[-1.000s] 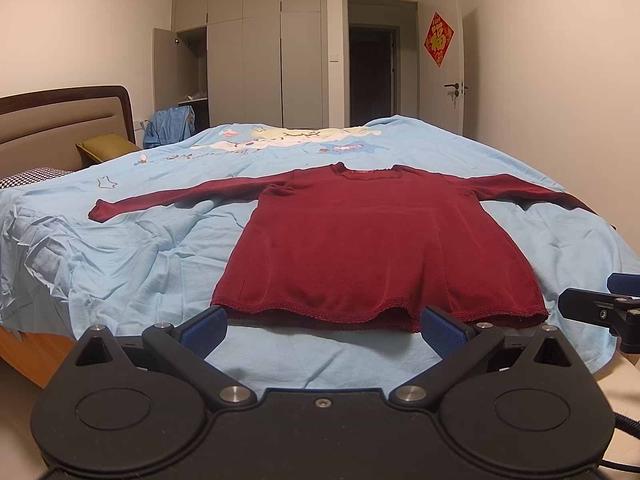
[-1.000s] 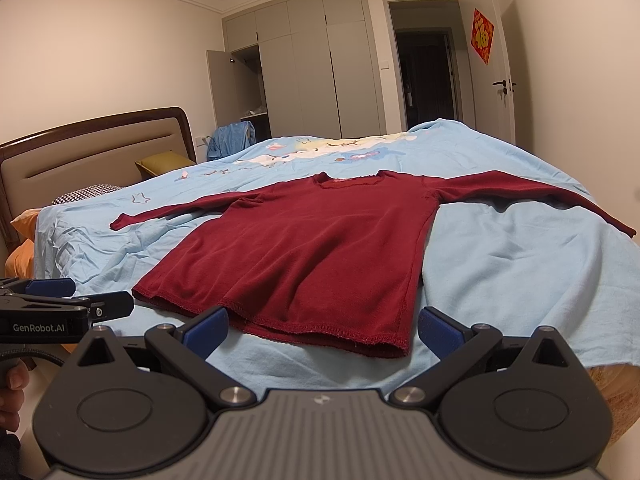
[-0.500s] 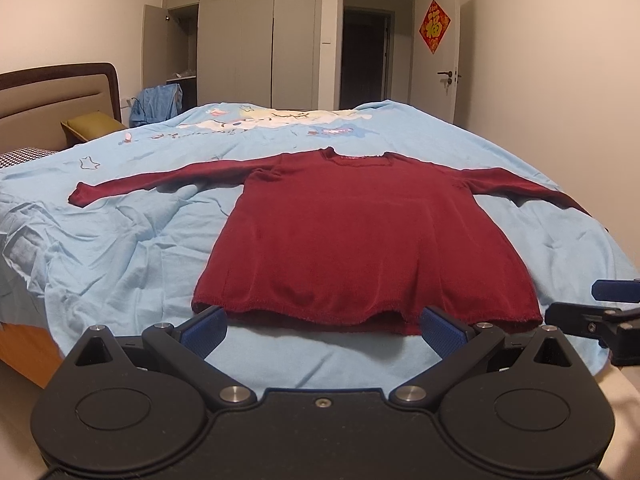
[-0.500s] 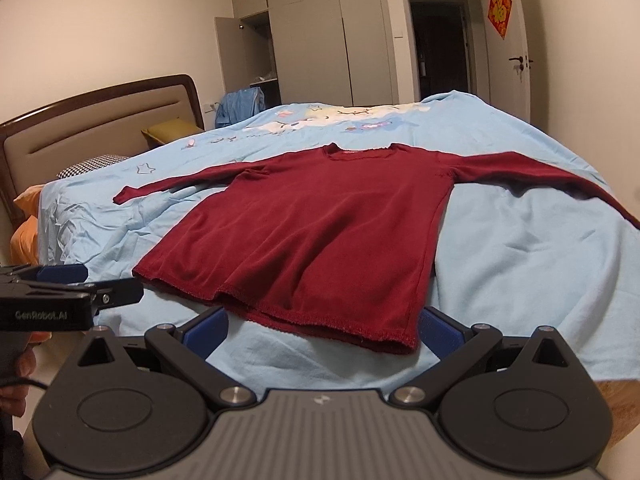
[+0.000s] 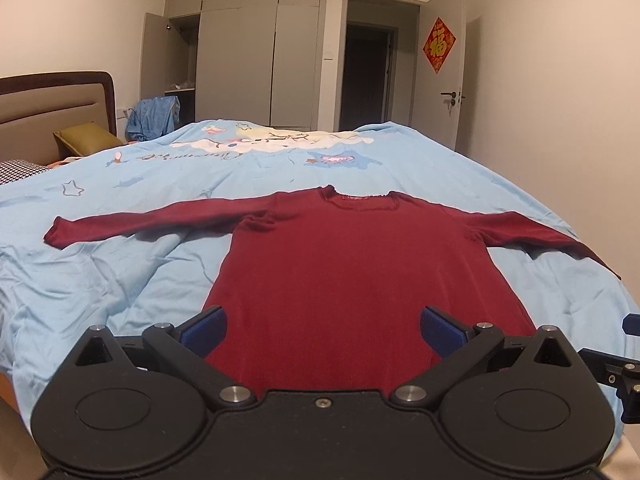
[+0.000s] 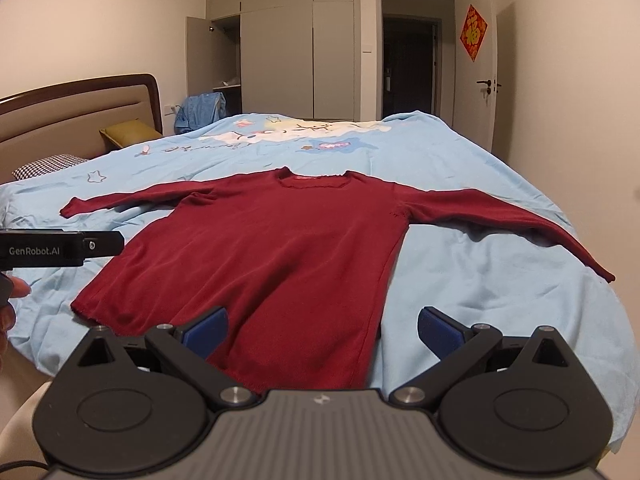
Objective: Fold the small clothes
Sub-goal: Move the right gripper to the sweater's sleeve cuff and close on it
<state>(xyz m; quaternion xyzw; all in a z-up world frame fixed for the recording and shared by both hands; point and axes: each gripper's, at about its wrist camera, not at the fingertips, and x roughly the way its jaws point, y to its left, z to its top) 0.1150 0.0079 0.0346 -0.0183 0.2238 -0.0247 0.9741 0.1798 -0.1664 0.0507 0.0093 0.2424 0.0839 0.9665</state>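
Item: one dark red long-sleeved top [image 5: 360, 280], lying flat and face up on the light blue bed cover [image 5: 120, 272], neckline toward the far side, hem at the near edge of the bed, both sleeves stretched out to either side; no fold made in it that I can see. Left gripper [image 5: 323, 330]: jaws spread wide, nothing between them, poised over the near hem, its blue pads [image 5: 206, 330] framing the lower part of the body panel. Right gripper [image 6: 322, 330]: likewise spread and empty, over the hem's right-hand corner, one pad above red cloth and the other above bare cover. The left tool's black body also shows at the left edge of the right wrist view, with part of a hand [image 6: 12, 300] under it. Whether either gripper touches the fabric I cannot tell from these views. Step in hand, as I judge it: the approach to a first grasp, folding not yet begun. Next move, by my reckoning: lower both grippers to the cloth, pinch an edge on each side, taking the top alone and not the soft cover beneath, which looks apt to bunch up with it. Other fixtures: headboard [image 6: 80, 108], wardrobe [image 6: 296, 44], open doorway [image 6: 412, 56].
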